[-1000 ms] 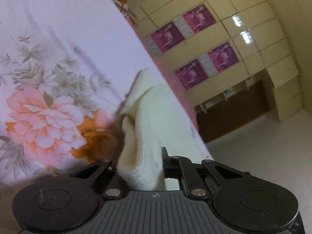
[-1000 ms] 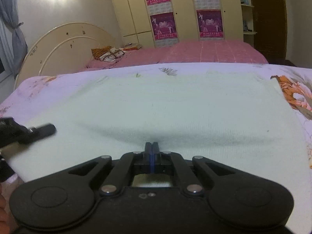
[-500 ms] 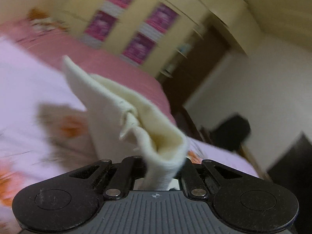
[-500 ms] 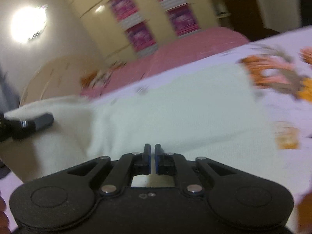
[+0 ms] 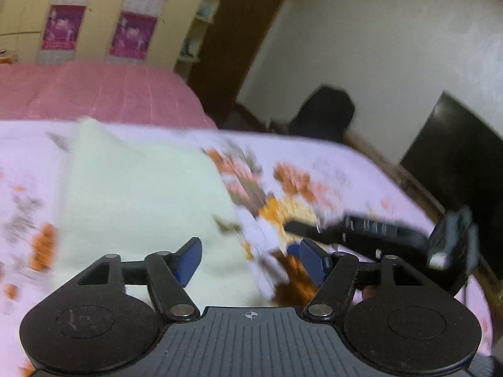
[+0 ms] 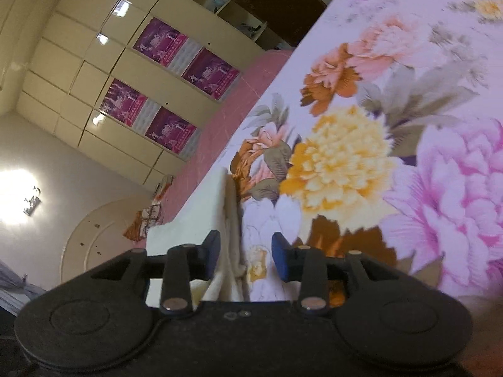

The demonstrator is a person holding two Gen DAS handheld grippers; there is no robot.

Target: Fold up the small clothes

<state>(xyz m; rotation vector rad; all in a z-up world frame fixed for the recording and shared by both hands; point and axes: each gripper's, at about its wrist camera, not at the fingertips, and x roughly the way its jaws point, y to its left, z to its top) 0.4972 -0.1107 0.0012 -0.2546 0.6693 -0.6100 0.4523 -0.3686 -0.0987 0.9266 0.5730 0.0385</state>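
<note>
Lying folded on the floral bedsheet (image 6: 408, 72), cream cloth (image 5: 141, 194); both grippers' fingers wide, empty; no legible writing.

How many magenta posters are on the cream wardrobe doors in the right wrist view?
4, in a two-by-two block on the cream wardrobe doors: one upper left, one upper right, one lower left, one lower right. Others may lie outside the frame.

Left wrist view motion-blurred, cream cloth (image 5: 141, 194) edges smeared, its near end hidden behind the left gripper (image 5: 250, 259)
</note>
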